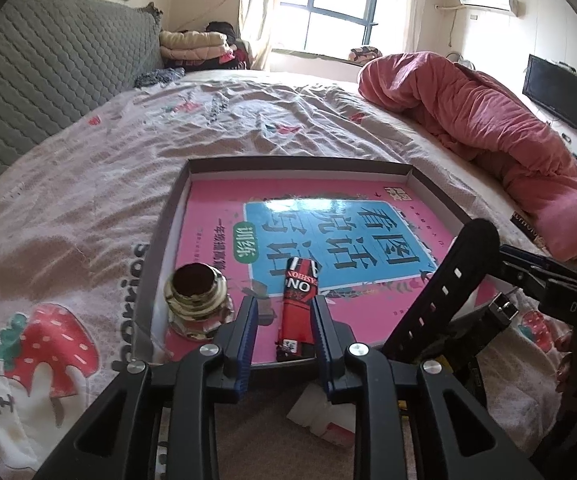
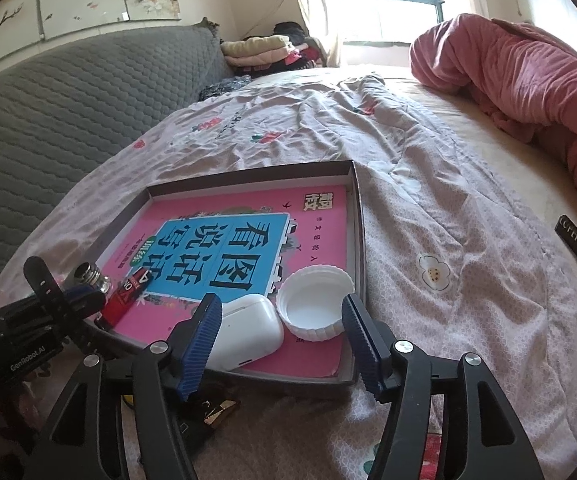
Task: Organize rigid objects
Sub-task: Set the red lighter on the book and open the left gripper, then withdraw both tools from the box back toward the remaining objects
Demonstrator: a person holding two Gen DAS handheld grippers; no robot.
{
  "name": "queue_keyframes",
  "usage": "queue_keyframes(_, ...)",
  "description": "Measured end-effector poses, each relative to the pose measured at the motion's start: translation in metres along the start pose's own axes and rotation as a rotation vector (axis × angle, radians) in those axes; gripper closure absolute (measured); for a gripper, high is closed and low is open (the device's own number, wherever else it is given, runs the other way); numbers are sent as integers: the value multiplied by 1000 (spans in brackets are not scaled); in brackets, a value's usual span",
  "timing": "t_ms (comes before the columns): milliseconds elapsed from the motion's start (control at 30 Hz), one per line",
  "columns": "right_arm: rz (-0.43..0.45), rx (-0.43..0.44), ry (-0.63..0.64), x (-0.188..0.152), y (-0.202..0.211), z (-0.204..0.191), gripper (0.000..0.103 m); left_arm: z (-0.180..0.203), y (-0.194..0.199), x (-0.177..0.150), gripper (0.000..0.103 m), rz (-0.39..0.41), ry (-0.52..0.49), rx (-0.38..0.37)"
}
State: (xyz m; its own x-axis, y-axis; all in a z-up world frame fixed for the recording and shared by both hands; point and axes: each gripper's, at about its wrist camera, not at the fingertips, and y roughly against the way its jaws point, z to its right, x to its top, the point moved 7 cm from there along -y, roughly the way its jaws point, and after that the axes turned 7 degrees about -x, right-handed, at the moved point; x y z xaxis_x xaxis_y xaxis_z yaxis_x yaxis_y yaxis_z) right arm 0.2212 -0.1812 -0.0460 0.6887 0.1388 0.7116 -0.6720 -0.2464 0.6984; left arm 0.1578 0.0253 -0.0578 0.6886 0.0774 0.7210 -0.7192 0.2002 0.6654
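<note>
Blue ribbed pads of the left claw (image 1: 282,312) sit closest to us, flanking the red lighter (image 1: 298,308) on both sides with a thin gap at each pad; we judge it released, not yet clamped. Lighter lies flat in the tray (image 1: 300,163) at the near edge, towards the near-left corner, long axis running straight away from the claw, so the pads are already square to its narrow sides. Red and black printed sleeve, dark cap at the near end. Left claw is plainly the nearer one to it. Just left of the lighter, at the tray's near-left corner, stands a small gold-topped bottle (image 1: 197,300). A black watch strap (image 1: 444,292) slants across the near-right side; how it is held we cannot tell. Right claw (image 2: 282,330) spread wide, grasping nothing, over the near-right corner, where a white earbud case (image 2: 248,330) and an upturned white cap (image 2: 314,308) lie touching. Tray rests on the bed (image 2: 428,184).
</note>
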Motion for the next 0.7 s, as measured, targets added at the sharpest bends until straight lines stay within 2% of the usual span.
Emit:
queue_keyframes(133,4,0,1,0,1,0,36,0,4,1,67,8,1,-2)
queue_keyframes(367,15,-10,14,-1,6,-1,34,4,10,1,66,19,-2,-4)
queue_keyframes(500,26,-59,56,-2,8,-3,33,4,15,2,66,31,0,0)
queue_keyframes(700,39,-73,-10,-1,11,10,29,1,21,2,66,39,13,10)
